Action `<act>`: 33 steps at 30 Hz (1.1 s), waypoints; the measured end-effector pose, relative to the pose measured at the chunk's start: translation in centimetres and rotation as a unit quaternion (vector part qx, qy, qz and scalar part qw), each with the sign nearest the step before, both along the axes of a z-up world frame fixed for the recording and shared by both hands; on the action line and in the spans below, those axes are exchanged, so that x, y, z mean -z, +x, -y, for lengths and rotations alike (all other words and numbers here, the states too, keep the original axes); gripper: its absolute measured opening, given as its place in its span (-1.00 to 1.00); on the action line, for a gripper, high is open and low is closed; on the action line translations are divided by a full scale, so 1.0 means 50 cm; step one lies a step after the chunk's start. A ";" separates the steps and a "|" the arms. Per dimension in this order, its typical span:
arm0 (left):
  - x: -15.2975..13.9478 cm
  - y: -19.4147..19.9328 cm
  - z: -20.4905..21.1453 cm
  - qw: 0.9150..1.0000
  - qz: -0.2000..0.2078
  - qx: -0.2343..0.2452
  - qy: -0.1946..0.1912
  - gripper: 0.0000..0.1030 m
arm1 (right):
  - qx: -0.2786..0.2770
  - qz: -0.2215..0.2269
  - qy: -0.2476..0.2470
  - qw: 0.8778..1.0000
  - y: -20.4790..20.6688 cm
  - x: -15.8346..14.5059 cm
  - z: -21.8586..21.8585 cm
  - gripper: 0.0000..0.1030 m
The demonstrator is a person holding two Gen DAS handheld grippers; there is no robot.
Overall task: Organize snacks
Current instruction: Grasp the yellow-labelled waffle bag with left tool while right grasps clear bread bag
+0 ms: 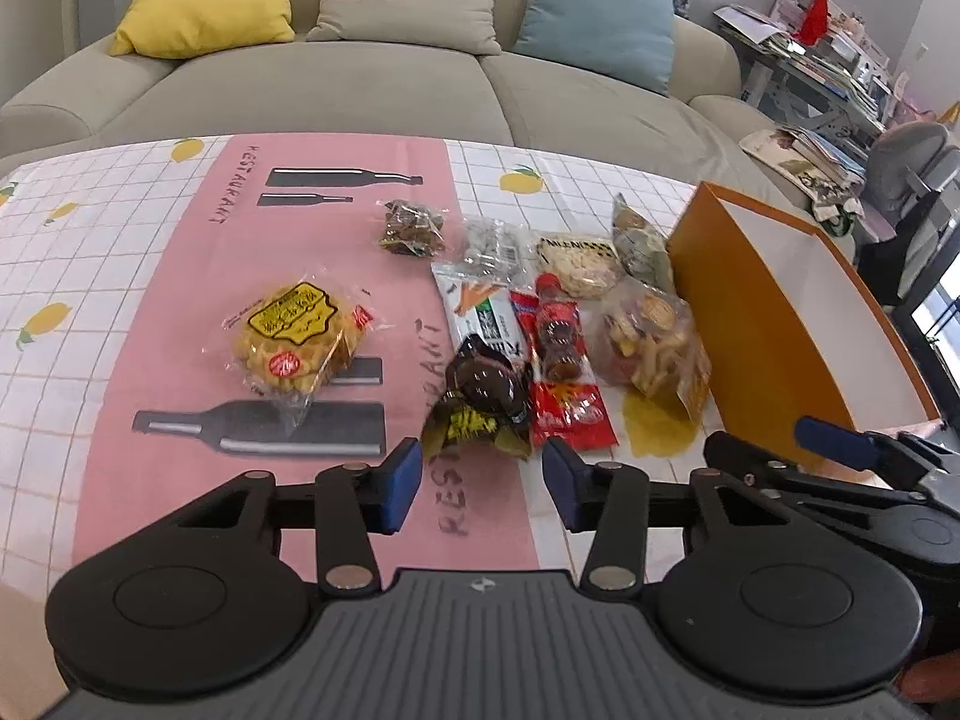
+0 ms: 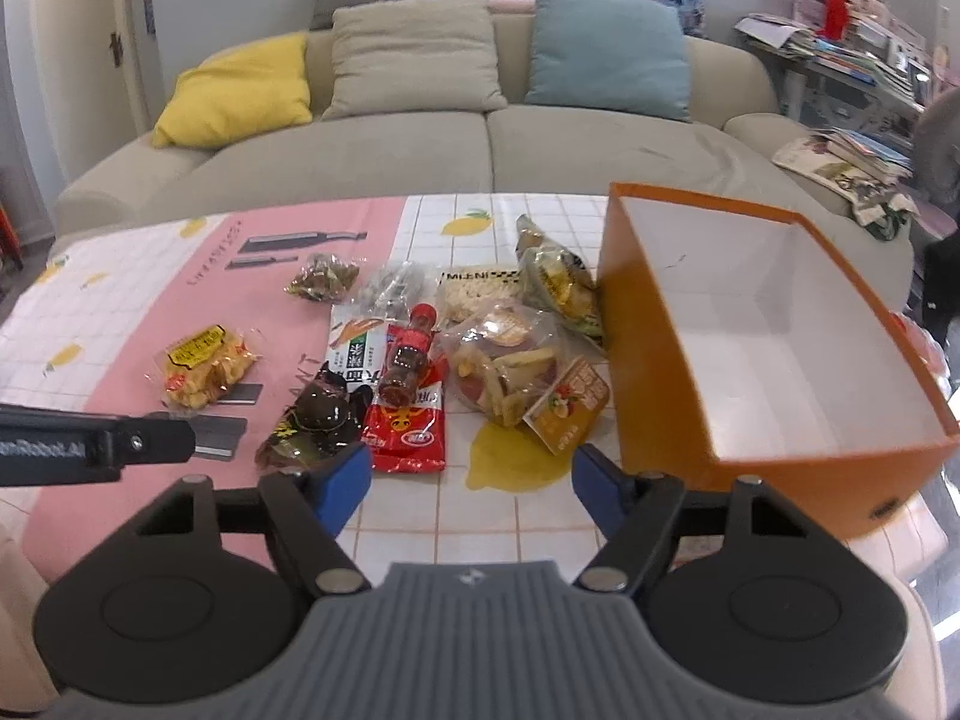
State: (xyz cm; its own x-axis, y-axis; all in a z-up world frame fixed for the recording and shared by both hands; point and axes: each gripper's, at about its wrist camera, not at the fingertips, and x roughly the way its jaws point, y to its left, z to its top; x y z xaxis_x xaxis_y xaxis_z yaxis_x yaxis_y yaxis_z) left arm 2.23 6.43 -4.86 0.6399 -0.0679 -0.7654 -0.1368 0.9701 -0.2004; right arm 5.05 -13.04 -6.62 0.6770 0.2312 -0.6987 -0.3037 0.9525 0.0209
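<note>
A: How does the left claw [image 1: 479, 483] stand?

B: Partly open, nothing held. Just ahead of its blue pads lies a dark brown snack packet [image 1: 480, 402] on the worktop [image 1: 90, 252], with a red sachet [image 1: 567, 414] just right of it.

A: And the right claw [image 2: 471, 483]?

B: Wider apart, also holding nothing (the gap shows only tablecloth). The red sachet and a small cola-shaped bottle [image 2: 405, 360] lie ahead of it to the left, and a clear bag of mixed crisps [image 2: 510, 372] lies straight ahead.

A: The box?

B: The orange box [image 2: 660, 360] stands open just right of the right claw, against the snack pile. A waffle pack [image 1: 294, 336] lies apart, ahead-left of the left claw.
</note>
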 end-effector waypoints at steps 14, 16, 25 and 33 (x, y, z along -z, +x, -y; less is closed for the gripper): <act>0.066 0.146 -0.141 0.998 -0.016 -0.061 0.023 0.54 | -0.078 0.019 -0.085 0.993 0.206 0.085 -0.067 0.62; 0.077 0.163 -0.163 0.998 -0.024 -0.053 0.024 0.59 | -0.085 0.028 -0.098 0.991 0.226 0.094 -0.075 0.69; 0.129 0.193 -0.145 0.992 -0.041 0.048 0.112 0.62 | -0.087 0.007 -0.098 0.991 0.281 0.138 -0.078 0.72; 0.172 0.210 -0.102 0.972 -0.050 0.056 0.222 0.72 | -0.085 -0.006 -0.104 0.991 0.306 0.166 -0.084 0.72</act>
State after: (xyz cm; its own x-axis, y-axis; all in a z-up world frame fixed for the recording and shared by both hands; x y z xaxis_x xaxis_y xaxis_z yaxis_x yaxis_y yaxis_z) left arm 12.74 11.52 -13.48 0.5683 0.2187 -0.7932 -0.0219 0.9677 0.2511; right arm 20.33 -8.84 -14.94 0.6325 0.1912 -0.7506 -0.4603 0.8722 -0.1657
